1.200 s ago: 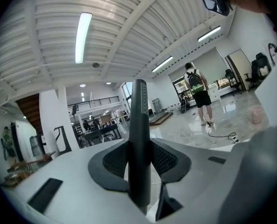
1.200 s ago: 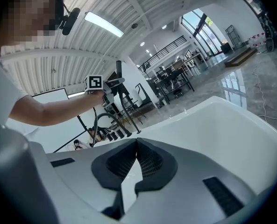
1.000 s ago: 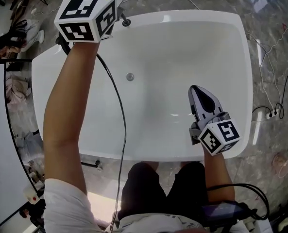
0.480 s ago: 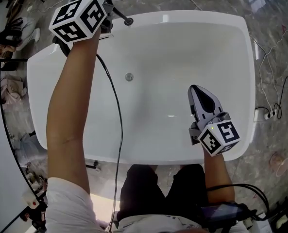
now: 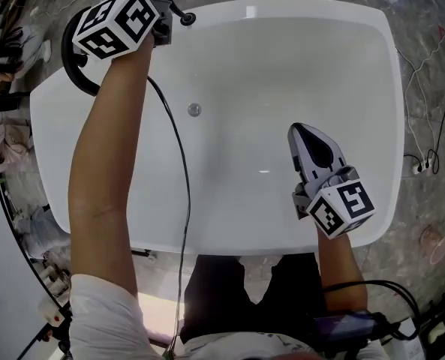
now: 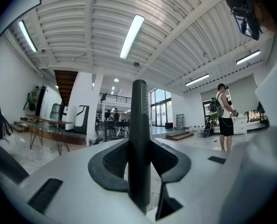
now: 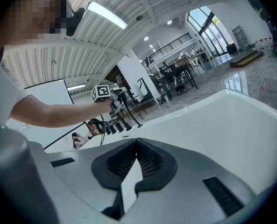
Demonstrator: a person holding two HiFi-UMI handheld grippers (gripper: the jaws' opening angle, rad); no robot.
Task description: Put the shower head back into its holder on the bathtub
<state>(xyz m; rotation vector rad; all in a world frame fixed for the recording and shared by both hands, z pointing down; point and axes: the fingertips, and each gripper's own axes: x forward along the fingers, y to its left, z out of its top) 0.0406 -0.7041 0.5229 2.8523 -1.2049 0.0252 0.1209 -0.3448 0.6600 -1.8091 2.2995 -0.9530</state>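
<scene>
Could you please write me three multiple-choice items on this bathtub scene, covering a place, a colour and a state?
1. Over which part of the bathtub is the left gripper?
A. its far-left corner
B. its near-right corner
C. its middle

2. What colour is the bathtub?
A. black
B. white
C. green

3. How do the right gripper's jaws stand?
A. clamped on a shower head
B. wide apart
C. tips together, nothing between them

Answers:
1. A: the head view shows it at the tub's far-left corner.
2. B: the rim and the basin are plain white.
3. C: the right gripper view shows the tips meeting, with only the tub beyond.
</scene>
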